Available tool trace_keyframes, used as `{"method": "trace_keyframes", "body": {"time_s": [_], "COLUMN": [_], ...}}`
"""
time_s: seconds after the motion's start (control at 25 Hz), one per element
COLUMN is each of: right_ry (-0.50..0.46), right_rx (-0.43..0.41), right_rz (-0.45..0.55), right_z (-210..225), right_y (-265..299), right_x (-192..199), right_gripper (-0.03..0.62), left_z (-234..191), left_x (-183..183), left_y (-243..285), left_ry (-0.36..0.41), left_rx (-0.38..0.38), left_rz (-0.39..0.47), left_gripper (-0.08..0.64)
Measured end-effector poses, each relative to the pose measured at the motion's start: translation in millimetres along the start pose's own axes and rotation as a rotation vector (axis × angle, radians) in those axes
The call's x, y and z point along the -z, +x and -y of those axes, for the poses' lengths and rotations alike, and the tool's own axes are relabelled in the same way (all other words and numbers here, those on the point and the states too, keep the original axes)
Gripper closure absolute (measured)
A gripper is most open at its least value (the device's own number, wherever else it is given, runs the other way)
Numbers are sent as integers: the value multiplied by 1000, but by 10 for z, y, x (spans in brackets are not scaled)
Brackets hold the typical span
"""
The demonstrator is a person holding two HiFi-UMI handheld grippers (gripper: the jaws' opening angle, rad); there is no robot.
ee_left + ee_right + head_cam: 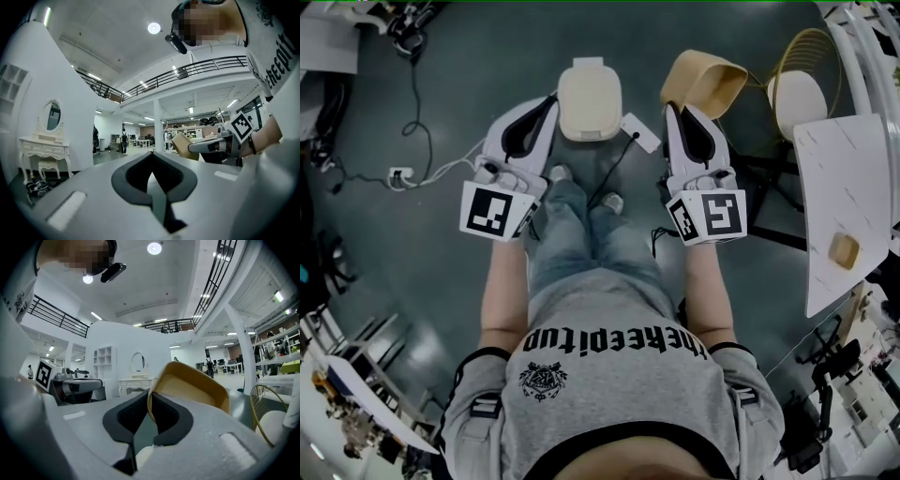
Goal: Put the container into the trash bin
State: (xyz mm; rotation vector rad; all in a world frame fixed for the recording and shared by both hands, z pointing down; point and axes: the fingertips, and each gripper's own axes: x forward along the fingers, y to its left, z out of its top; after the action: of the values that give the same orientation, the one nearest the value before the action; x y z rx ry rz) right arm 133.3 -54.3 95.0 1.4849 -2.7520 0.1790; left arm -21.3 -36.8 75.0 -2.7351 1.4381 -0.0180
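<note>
Left tool (151,155) has jaws together — dressing table (44,146) far left.

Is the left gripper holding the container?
No, the left gripper has its jaws together with nothing between them; the container is pinched by its rim in the right gripper.

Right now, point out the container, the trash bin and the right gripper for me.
container (711,82), head view, on its tan side wall.
trash bin (589,101), head view, middle of its cream lid.
right gripper (149,397), right gripper view, between the jaw tips clamping the container's rim.
</note>
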Motion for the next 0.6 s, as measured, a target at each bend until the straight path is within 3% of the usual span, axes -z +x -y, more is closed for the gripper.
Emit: {"method": "trace_keyframes", "body": {"time_s": [0.32,0.6], "right_ry": [37,44], "right_rx": [25,19], "right_rz": [-50,-95], "right_z": [75,124], "right_y": [91,171], "right_x": [311,603], "right_gripper": [561,562], "left_z": [-45,-7], "left_x": [301,726], "left_y": [87,143], "left_ry": [-44,-44], "left_rx": [16,46], "left_rz": [-11,-85], "left_gripper": [541,541]}}
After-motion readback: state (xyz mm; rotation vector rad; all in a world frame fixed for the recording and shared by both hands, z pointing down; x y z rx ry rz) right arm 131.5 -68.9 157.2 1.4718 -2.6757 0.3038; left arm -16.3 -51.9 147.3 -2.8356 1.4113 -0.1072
